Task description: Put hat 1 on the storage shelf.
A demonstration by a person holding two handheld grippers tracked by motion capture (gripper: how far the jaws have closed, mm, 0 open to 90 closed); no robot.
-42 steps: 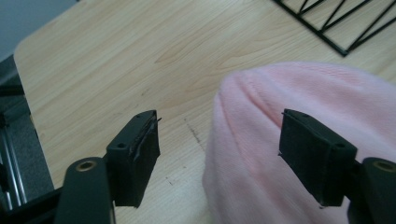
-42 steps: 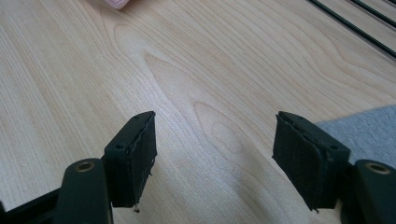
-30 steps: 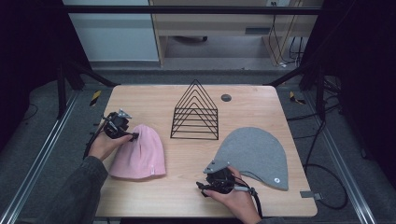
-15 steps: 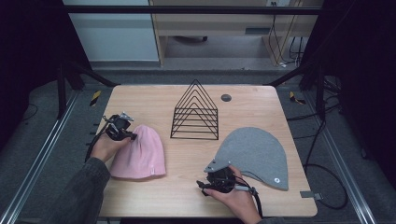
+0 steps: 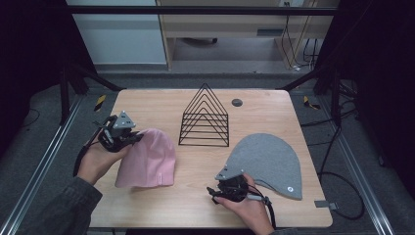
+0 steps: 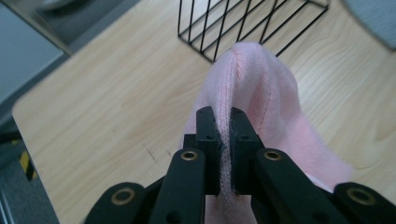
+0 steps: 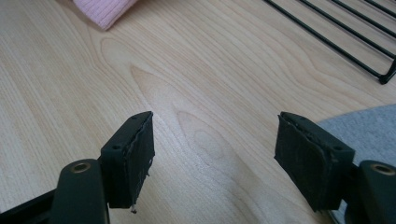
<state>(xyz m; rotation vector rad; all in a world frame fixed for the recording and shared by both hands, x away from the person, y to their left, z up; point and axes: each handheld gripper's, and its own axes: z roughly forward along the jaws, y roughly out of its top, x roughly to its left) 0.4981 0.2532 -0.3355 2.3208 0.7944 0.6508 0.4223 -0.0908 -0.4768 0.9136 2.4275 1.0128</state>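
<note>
Pink knit beanie [image 5: 149,159] is pinched at its edge by the left gripper [image 6: 224,140], fingers clamped to lift it off the table [image 5: 195,205], while the right gripper [image 7: 219,154], fingers apart, waits beside the grey beanie [image 5: 269,161].

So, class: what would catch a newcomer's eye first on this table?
The pink beanie at the left, its top edge pinched in the shut left gripper. Next, the black wire rack at the table's middle, and the grey beanie lying flat at the right beside the open right gripper.

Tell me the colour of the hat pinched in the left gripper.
Pale pink hat, clearest in the left gripper view.
</note>
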